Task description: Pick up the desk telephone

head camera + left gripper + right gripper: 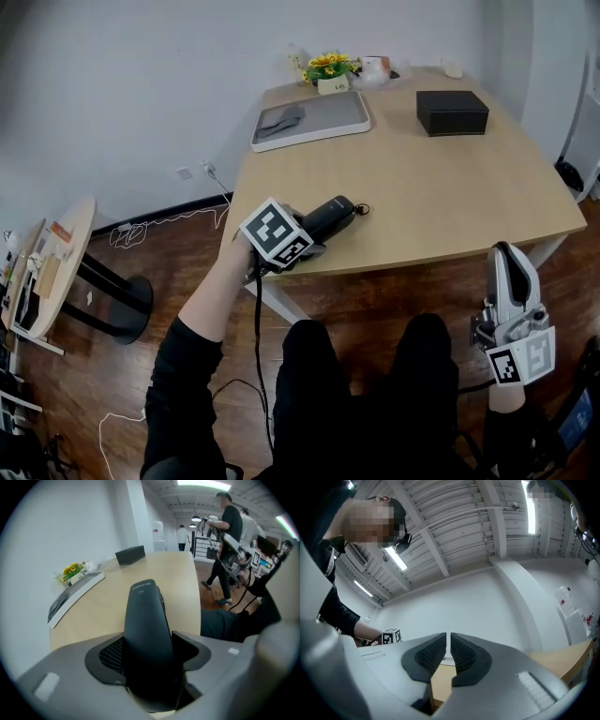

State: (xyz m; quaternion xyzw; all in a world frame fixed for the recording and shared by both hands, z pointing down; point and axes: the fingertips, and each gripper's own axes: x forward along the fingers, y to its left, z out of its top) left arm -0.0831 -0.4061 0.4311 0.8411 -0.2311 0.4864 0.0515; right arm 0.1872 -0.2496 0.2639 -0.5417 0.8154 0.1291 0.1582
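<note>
A black telephone handset point(330, 216) lies at the front left edge of the wooden table point(450, 206). My left gripper point(314, 230) is shut on it, its marker cube just off the table's edge. In the left gripper view the handset point(145, 616) stands out between the two pads, which sit against its sides, and it points along the tabletop. A dark cord point(258, 319) hangs from that hand to the floor. My right gripper point(506, 255) is low at the right, below the table's edge, pointing upward. Its pads point(433, 656) stand almost together with nothing between them.
At the back of the table are a grey tray point(319, 127) with a cloth in it, a black box point(452, 112) and a small pot of yellow flowers point(330, 67). A round side table point(56, 272) stands at the far left. People point(227, 541) stand beyond the table's far end.
</note>
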